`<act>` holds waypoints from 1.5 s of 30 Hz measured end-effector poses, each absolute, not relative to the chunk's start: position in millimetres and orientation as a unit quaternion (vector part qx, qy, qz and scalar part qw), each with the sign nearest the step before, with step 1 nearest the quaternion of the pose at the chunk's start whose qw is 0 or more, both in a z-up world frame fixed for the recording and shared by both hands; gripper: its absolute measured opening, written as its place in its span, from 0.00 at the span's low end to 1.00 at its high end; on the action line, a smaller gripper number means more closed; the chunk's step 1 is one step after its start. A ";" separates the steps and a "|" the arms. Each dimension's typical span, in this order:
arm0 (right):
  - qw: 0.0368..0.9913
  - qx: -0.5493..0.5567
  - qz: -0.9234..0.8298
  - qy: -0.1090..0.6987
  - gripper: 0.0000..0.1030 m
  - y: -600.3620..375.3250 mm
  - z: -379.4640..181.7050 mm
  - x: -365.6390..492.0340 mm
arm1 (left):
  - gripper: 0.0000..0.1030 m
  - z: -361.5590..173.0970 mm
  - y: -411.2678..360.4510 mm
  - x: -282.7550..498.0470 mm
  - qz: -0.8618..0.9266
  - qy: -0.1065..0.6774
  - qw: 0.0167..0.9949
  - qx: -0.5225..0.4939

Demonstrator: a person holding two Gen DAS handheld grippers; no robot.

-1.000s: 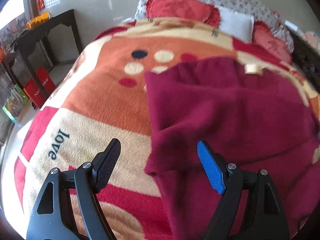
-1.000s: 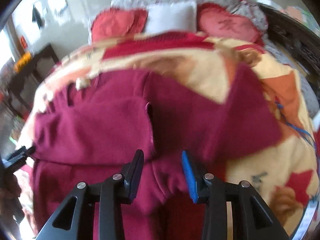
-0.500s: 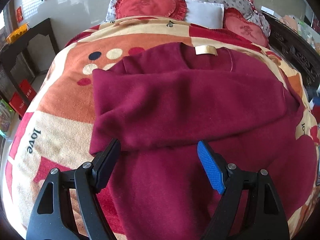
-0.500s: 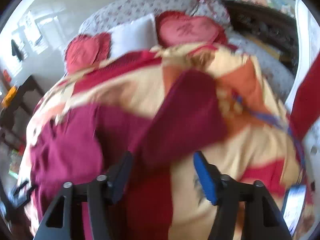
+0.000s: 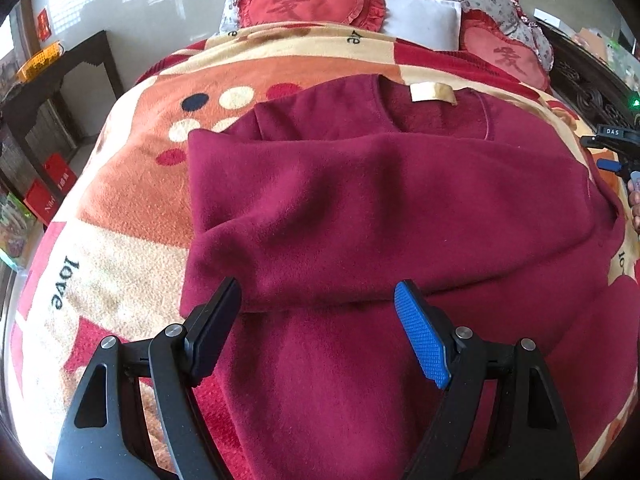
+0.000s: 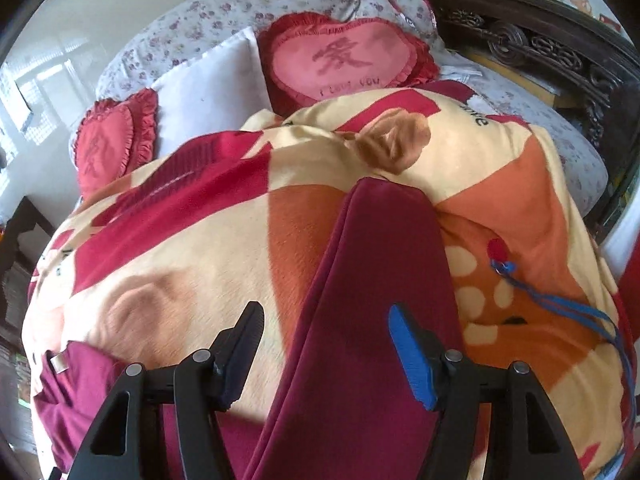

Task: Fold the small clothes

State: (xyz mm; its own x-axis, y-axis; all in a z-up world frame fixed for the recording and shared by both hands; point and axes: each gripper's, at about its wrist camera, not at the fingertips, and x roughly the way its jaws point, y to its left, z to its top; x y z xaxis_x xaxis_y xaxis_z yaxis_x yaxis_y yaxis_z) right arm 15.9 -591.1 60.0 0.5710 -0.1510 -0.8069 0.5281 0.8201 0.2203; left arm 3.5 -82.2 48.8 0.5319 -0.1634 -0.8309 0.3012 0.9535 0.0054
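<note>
Jaws: both pairs stand apart with nothing between the pads; the left gripper hangs over the folded edge, the right gripper over the loose sleeve.
Just changed: a second ago the left wrist view caught only the garment's left flank; now it faces the whole chest, and the left sleeve lies flat across the body. The right gripper has swung away from the torso and now looks straight along the other sleeve.
Meaning for the task: one sleeve seems folded in; to my eye the outstretched one comes next, then the body gets doubled.
Garment: dark maroon fleece sweater, spread neck-up on the bed, with a small cream neck label at the collar.
Loose sleeve: long maroon fleece sleeve, a flat tapering band running away over the blanket, cuff end squared.
Texture: thick, napped, soft; it will likely drape heavily and hold a rounded crease, not a sharp one.
Underlay: plush orange, cream and red patterned blanket, fuzzy, probably grippy against fleece.
Backdrop: red heart-shaped frilled cushions by a white pillow.
</note>
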 end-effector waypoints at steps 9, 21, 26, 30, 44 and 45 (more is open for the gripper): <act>0.857 0.251 -0.174 0.415 0.33 -608.9 40.3 24.7 | 0.78 42.2 -86.2 5.3 -0.132 0.469 0.869 0.082; 0.904 0.249 -0.070 0.342 0.08 -575.5 129.1 -21.8 | 0.78 63.2 -72.6 3.3 -0.127 0.451 0.881 0.057; 0.929 0.211 0.072 0.296 0.08 -501.3 184.6 -55.9 | 0.78 76.0 -70.1 2.6 -0.132 0.442 0.887 0.029; 0.924 0.153 0.135 0.324 0.08 -436.9 169.1 -74.5 | 0.78 78.0 -72.0 2.0 -0.146 0.444 0.884 0.006; 0.890 0.110 0.111 0.427 0.46 -392.4 86.7 -103.2 | 0.78 89.0 -141.0 26.3 -0.229 0.448 0.864 -0.017; 0.892 0.130 0.110 0.418 0.46 -397.2 89.4 -111.0 | 0.78 84.7 -152.2 29.0 -0.235 0.455 0.859 -0.014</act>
